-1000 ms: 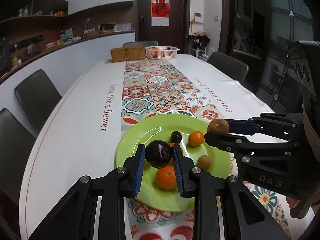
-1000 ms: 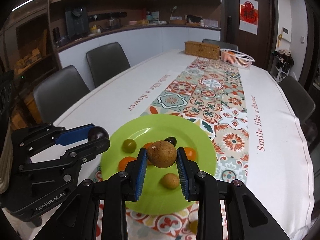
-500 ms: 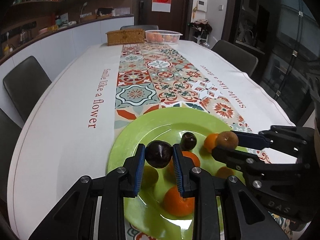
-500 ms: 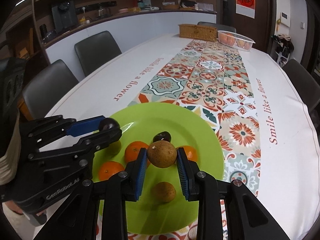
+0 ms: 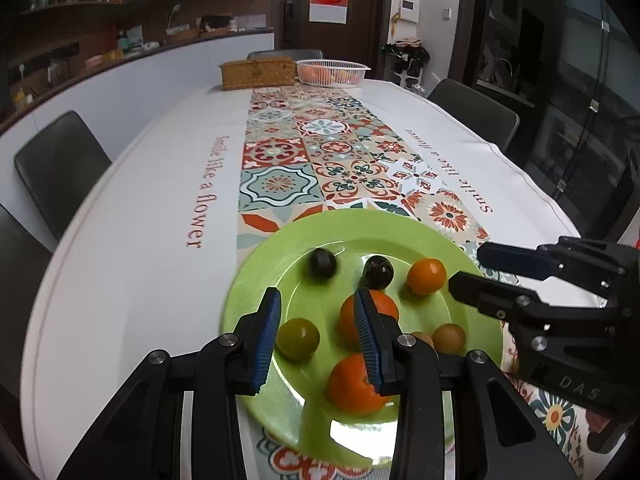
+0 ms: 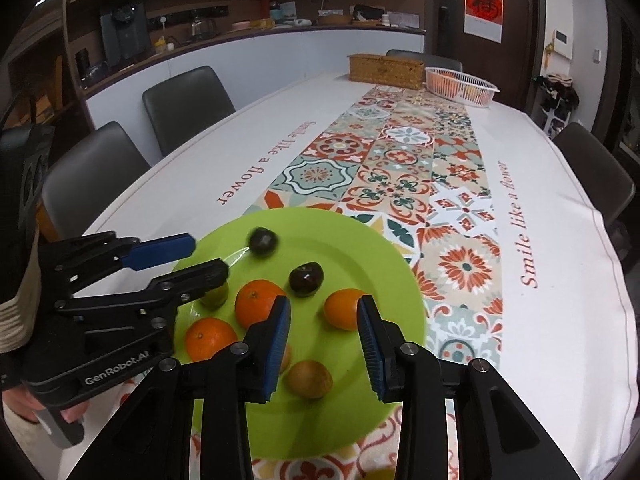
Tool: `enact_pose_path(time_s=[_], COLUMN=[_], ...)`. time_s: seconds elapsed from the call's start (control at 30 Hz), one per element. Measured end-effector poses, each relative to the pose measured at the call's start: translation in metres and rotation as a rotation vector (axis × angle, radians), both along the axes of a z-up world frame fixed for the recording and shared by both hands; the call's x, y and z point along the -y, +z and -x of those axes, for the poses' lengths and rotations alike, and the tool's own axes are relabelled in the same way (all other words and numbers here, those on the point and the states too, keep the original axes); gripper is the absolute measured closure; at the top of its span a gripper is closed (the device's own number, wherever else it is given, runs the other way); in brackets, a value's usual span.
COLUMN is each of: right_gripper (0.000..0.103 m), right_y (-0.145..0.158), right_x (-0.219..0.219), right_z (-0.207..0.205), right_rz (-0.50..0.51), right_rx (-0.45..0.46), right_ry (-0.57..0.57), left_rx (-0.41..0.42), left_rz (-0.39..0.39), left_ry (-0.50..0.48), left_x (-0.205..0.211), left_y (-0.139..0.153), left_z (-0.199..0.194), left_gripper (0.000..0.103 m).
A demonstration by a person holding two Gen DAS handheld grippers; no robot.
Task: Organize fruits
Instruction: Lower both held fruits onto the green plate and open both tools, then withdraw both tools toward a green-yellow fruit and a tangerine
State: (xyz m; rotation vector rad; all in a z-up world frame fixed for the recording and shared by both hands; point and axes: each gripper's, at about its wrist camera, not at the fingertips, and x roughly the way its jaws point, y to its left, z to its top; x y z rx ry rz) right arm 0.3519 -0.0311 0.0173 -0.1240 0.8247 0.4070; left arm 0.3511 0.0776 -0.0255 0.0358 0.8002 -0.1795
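A green plate (image 5: 280,264) (image 6: 384,256) on the table holds several fruits: oranges (image 5: 426,276) (image 6: 259,302), two dark plums (image 5: 322,263) (image 5: 378,272), a green fruit (image 5: 298,339) and small brown fruits (image 5: 449,338) (image 6: 310,379). The far plum (image 6: 262,241) looks blurred, as if rolling. My left gripper (image 5: 318,316) is open and empty above the plate's near side. My right gripper (image 6: 323,320) is open and empty above the plate. Each gripper shows in the other's view, the right one (image 5: 476,266) and the left one (image 6: 208,258).
A wicker box (image 5: 258,73) and a white basket with oranges (image 5: 332,73) stand at the table's far end. Dark chairs (image 6: 188,100) line both sides. A patterned runner (image 5: 320,152) runs down the white tablecloth.
Both grippers have opened. The dark plum left the left gripper and the brown fruit left the right gripper; both now lie on the plate.
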Motion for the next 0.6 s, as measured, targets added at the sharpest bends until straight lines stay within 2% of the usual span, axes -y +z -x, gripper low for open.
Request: enact_pose_path(time_s=[0.37,0.6], right_gripper=[0.067,0.065], right_y=[0.033,0.054], right_x=[0.013,0.031], right_z=[0.036,0.067], right_rz=[-0.034,-0.055], right_rx=[0.076,0.121], right_ry=[0.018,0.008], left_rx=[0.073,0.137], left_rz=[-0.029,-0.044], left_ry=[0.021,0.021], left_x=[0.013,0.028], left_y=[0.037,0.062], left_z=[0.041,0.078], left_gripper=[0.065,0.052])
